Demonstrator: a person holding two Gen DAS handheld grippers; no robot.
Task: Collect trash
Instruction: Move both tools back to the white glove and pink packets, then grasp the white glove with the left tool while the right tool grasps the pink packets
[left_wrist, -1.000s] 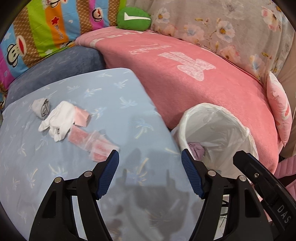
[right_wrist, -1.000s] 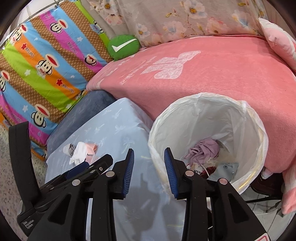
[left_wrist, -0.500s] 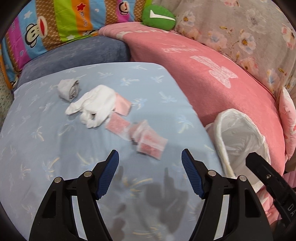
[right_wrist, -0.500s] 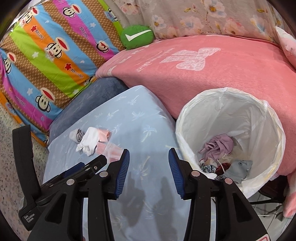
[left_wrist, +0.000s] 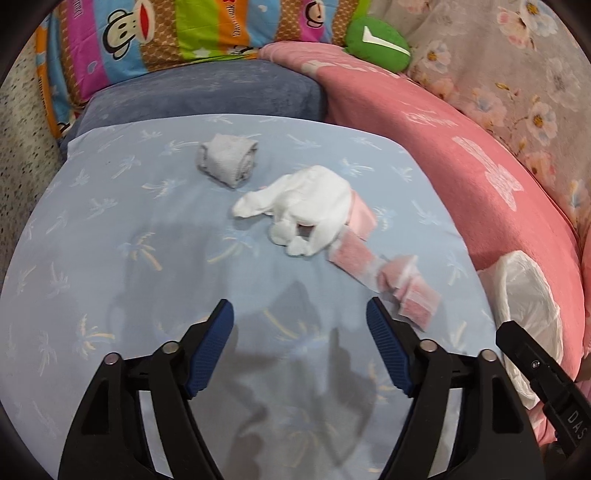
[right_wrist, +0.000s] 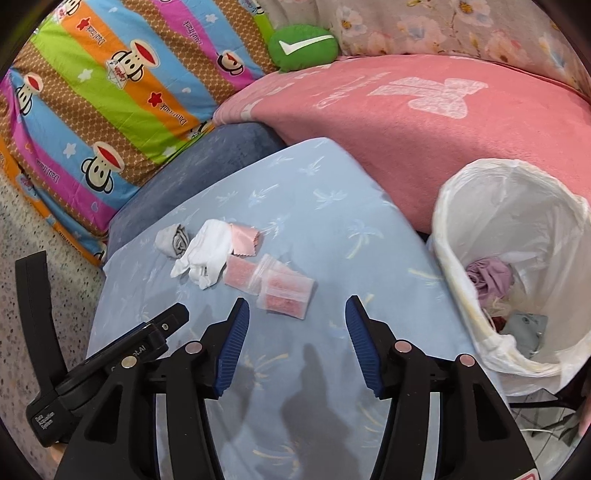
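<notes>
On the light blue cushion (left_wrist: 110, 258) lie a rolled grey cloth (left_wrist: 227, 162), a crumpled white glove (left_wrist: 306, 210) and clear packets of pink stuff (left_wrist: 402, 284). The same grey cloth (right_wrist: 173, 240), glove (right_wrist: 207, 254) and packets (right_wrist: 280, 286) show in the right wrist view. My left gripper (left_wrist: 299, 321) hovers short of the glove, jaws opening, nothing between them. My right gripper (right_wrist: 295, 317) hangs just short of the packets, jaws opening and empty. A white-lined bin (right_wrist: 461, 266) with trash in it stands to the right of the cushion.
A pink blanket (right_wrist: 424, 129) covers the seat behind the cushion and the bin. A striped monkey-print cushion (right_wrist: 92, 92) and a green pillow (right_wrist: 303, 46) lie at the back. Speckled floor (right_wrist: 29, 295) is on the left. The bin's liner (left_wrist: 524, 288) shows at the right edge.
Both grippers have swung left, away from the bin and toward the trash on the blue cushion. The right jaws have widened clearly; the left ones a little.
</notes>
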